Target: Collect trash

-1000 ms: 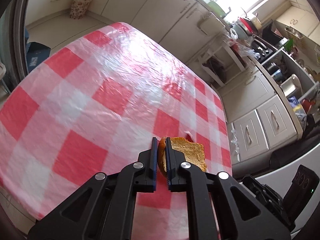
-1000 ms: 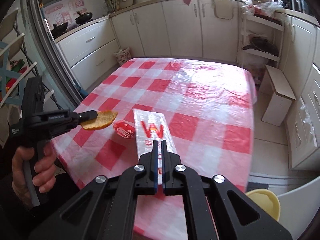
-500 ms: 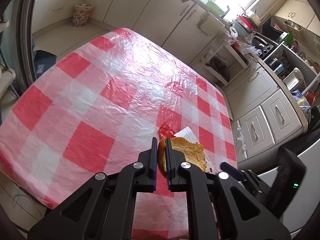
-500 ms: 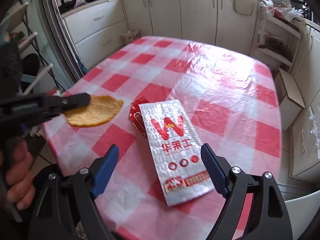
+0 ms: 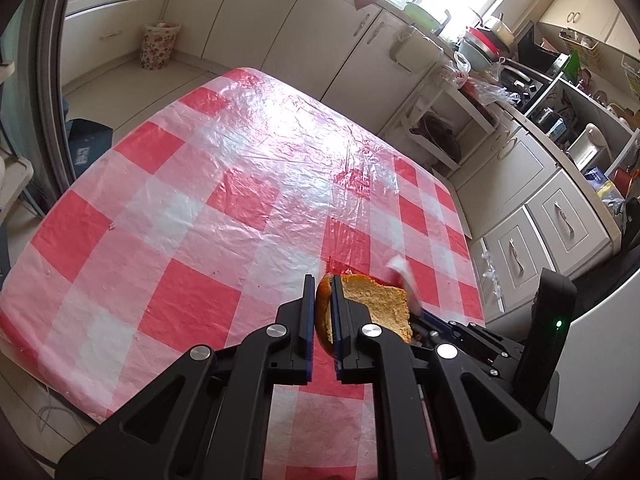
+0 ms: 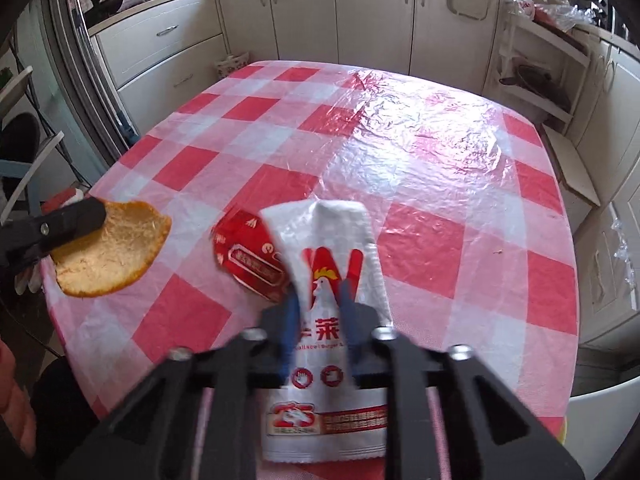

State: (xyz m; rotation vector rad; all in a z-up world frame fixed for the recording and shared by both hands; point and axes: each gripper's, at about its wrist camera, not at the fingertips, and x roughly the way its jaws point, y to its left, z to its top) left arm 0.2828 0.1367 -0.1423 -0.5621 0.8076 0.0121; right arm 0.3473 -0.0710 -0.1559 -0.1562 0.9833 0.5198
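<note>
Closing right tool (image 6: 318, 308) straddles paper bag (image 6: 328, 280).

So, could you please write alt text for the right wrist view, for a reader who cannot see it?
The right gripper is closing its jaws on a white paper food bag, bunching it up off a red-and-white checked tablecloth. A red sauce packet lies just left of the bag. At far left, the left gripper holds a piece of bread above the table edge.
</note>
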